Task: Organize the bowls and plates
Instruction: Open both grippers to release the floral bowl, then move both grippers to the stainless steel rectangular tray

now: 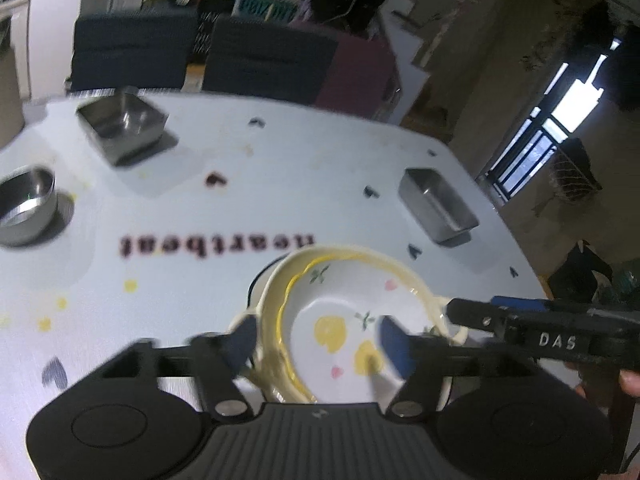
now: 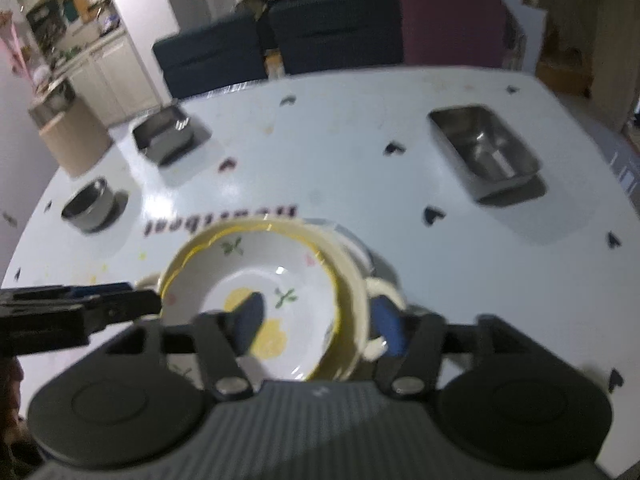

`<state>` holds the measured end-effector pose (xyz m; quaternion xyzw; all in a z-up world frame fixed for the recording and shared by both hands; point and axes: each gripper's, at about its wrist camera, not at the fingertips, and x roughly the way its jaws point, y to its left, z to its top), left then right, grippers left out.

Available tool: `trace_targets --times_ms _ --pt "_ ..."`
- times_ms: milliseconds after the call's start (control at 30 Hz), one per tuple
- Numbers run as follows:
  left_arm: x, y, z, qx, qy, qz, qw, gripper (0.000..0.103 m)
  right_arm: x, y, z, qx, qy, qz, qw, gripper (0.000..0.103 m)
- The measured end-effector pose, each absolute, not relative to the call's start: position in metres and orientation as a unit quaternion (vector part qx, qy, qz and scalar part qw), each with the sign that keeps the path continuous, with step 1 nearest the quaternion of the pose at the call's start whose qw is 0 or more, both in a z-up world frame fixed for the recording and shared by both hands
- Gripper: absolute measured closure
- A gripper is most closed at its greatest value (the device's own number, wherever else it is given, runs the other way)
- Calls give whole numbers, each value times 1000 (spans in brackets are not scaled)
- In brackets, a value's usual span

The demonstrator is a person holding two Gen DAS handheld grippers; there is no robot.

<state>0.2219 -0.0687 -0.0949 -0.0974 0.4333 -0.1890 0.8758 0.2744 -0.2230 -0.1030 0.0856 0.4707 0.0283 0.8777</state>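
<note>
A stack of cream bowls with a yellow rim and flower pattern [image 1: 340, 304] sits on the white table, also in the right wrist view [image 2: 272, 276]. My left gripper [image 1: 316, 340] straddles the stack's left rim, one finger outside and one inside the top bowl. My right gripper [image 2: 320, 324] straddles the right rim the same way. Each gripper's fingers [image 1: 472, 312] show in the other's view [image 2: 120, 304]. A white plate edge [image 2: 352, 240] peeks from under the stack.
A square steel container [image 1: 124, 124] and a round steel bowl [image 1: 28, 200] stand at the far left. A rectangular steel tray [image 1: 438, 204] stands at the right, also in the right wrist view [image 2: 484, 148]. Dark chairs [image 2: 280, 44] line the table's far edge.
</note>
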Motion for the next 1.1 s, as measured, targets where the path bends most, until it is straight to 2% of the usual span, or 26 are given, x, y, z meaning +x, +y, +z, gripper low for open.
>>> trace_targets --times_ms 100,133,167,567,867,1100 --pt "226 -74 -87 -83 414 -193 886 0 268 -237 -94 94 445 -10 891 13" --pt "228 -77 -85 -77 409 -193 889 0 267 -243 -92 101 438 -24 893 3" --pt "231 -79 -84 -69 406 -193 890 0 267 -248 -91 108 432 -35 894 0" --pt "311 -141 -78 16 394 -246 885 0 294 -328 -107 194 391 -165 884 0" --pt "386 -194 -90 39 394 -279 875 0 327 -374 -142 290 363 -239 853 0" --pt "428 -230 -109 47 393 -294 870 0 355 -389 -169 293 368 -257 844 0"
